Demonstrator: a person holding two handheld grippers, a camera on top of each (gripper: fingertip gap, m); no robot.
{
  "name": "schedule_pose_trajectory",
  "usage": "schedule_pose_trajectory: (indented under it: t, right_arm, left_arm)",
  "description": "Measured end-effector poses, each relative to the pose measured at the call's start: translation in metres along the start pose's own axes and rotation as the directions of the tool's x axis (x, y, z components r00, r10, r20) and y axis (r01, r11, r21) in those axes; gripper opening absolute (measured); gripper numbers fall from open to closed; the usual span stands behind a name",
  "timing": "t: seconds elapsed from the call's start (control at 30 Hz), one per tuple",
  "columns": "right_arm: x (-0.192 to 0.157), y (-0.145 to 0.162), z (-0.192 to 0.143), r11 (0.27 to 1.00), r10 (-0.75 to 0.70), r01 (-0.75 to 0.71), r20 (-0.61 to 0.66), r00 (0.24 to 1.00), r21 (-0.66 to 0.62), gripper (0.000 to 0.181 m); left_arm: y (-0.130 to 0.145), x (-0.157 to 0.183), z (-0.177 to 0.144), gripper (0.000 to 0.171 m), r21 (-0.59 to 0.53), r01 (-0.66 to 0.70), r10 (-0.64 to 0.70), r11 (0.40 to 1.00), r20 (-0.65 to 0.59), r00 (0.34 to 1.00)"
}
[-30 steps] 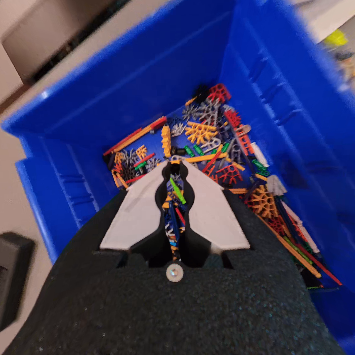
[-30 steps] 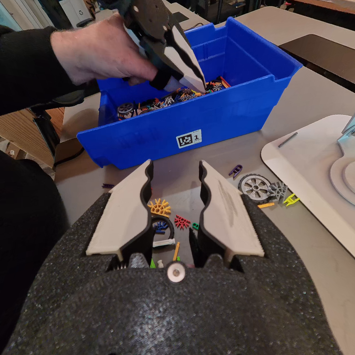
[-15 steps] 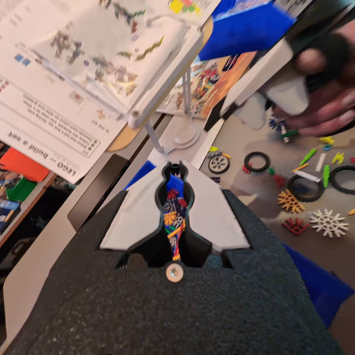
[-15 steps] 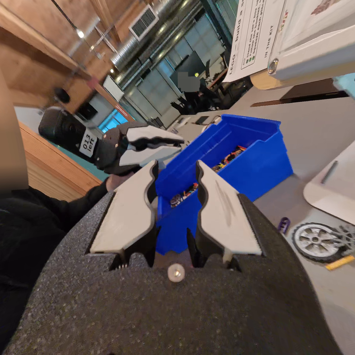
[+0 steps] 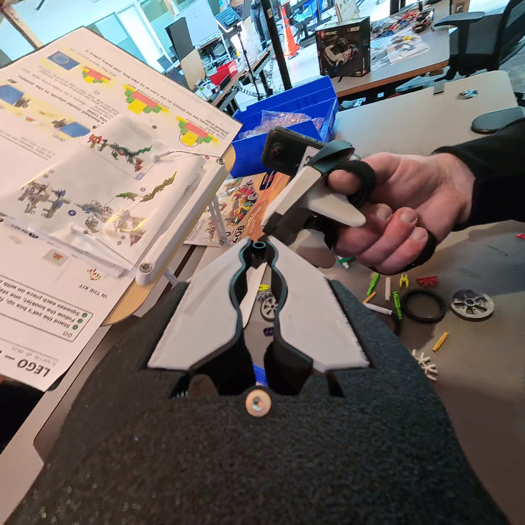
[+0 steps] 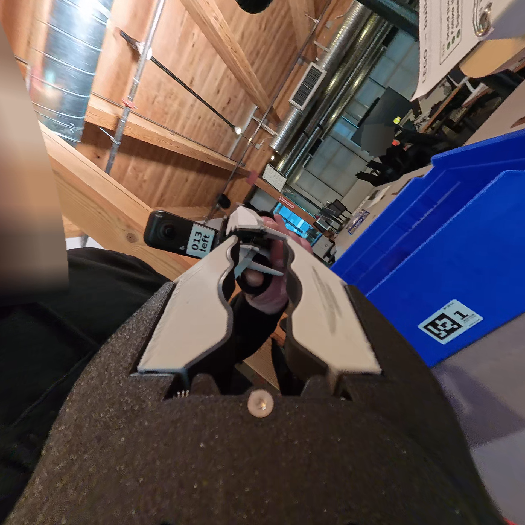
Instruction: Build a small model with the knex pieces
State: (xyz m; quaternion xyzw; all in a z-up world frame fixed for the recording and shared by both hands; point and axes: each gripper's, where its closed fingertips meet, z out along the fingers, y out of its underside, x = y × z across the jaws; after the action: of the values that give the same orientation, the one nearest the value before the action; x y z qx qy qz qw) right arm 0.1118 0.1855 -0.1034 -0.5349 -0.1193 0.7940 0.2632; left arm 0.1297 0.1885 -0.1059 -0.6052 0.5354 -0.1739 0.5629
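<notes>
In the left wrist view, the left hand-held gripper (image 5: 259, 250) is closed on a small black connector piece (image 5: 259, 247) pinched at its very tips; the piece looks light, stiff and slick, so a grip across its ribbed barrel seems safest. Just beyond those tips the right hand-held gripper (image 5: 284, 218) points in, and loose toy parts (image 5: 397, 295) lie on the worktop (image 5: 483, 369) to the right. In the right wrist view, the right hand-held gripper (image 6: 260, 247) is partly open and empty, the left one straight ahead and a blue bin (image 6: 426, 255) to its right.
</notes>
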Motion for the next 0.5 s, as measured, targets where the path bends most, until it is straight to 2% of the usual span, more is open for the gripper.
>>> schedule_pose_trajectory:
  t: [0.27, 0.5]
  right_arm:
    - [-0.0104, -0.0016, -0.0052, 0.999, 0.016, -0.018, 0.055, 0.998, 0.037, 0.019]
    - [-0.0081, -0.0064, -0.0059, 0.998, 0.017, -0.02, 0.052, 0.998, 0.061, 0.016]
  left_arm:
    - [-0.0069, 0.0059, 0.0068, 0.007, 0.04, 0.004, -0.002, 0.999, -0.044, 0.999]
    - [-0.0068, 0.0024, 0.0074, 0.007, 0.056, 0.01, -0.007, 0.998, -0.046, 0.999]
